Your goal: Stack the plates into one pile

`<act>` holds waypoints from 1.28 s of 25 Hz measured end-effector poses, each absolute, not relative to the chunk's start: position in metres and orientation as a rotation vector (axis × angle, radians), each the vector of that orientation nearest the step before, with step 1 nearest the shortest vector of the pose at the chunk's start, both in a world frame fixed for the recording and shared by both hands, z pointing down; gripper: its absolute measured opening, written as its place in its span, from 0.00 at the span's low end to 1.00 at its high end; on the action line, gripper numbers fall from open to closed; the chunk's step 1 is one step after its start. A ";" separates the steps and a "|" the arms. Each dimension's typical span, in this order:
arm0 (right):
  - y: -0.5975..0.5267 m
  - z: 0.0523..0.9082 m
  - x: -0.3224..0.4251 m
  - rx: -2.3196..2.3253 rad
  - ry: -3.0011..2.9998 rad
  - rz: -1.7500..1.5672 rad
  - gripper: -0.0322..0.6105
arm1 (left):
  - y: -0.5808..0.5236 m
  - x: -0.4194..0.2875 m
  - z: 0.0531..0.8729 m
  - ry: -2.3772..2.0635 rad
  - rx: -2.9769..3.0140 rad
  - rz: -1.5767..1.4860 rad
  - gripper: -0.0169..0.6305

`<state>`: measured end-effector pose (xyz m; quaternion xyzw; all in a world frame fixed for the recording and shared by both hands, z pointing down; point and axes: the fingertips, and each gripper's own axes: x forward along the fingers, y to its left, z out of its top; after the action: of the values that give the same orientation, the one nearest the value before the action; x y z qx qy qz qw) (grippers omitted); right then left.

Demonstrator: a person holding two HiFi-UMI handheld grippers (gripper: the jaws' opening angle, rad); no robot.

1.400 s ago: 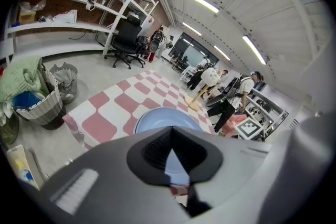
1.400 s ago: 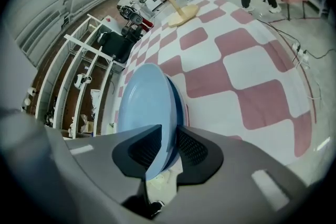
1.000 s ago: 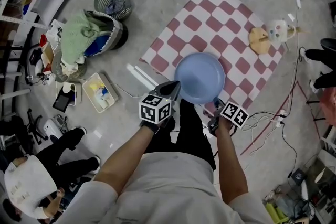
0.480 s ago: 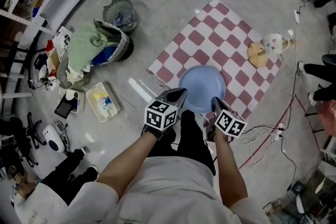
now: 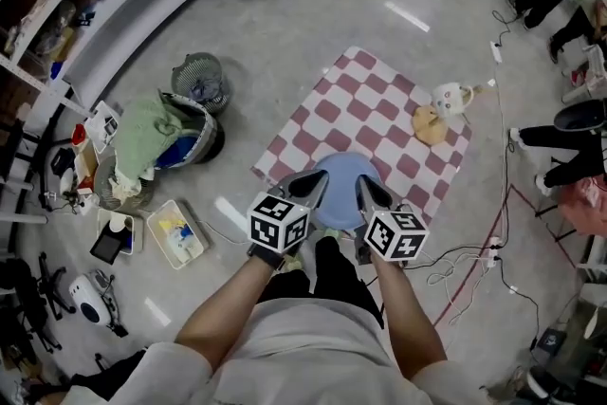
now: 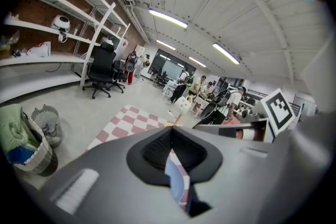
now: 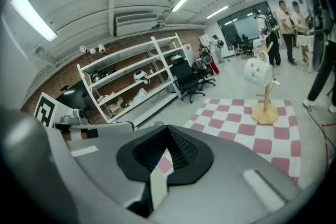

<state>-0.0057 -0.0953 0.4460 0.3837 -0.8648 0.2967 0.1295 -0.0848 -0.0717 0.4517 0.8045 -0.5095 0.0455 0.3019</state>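
Blue plate sits at the checkered cloth's near edge. The left gripper and right gripper hover over it, fingers pinched together, gripping nothing — open cloth beyond — and a wooden stand is near the far-right corner.

Grey concrete floor. Red-and-white checkered cloth spread flat at centre, blue plate at its near edge. Left: laundry basket, wire-mesh bin, white tray. Near right: loose cables.
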 end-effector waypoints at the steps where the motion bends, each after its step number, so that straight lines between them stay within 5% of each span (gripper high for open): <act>1: -0.097 0.433 -0.008 1.121 -2.538 0.832 0.07 | -0.074 -0.086 0.439 -1.357 2.153 0.108 0.04; 19: -0.107 0.260 -0.013 1.204 -2.830 0.406 0.06 | -0.085 -0.085 0.261 -1.497 2.488 -0.053 0.04; 32: -0.093 0.220 -0.022 1.194 -2.886 0.247 0.06 | -0.076 -0.098 0.223 -1.564 2.529 -0.092 0.04</act>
<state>-0.0224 -0.0933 0.2202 0.3811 -0.9212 0.0788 0.0042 -0.0978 -0.0755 0.2232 0.8471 -0.5240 -0.0308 0.0830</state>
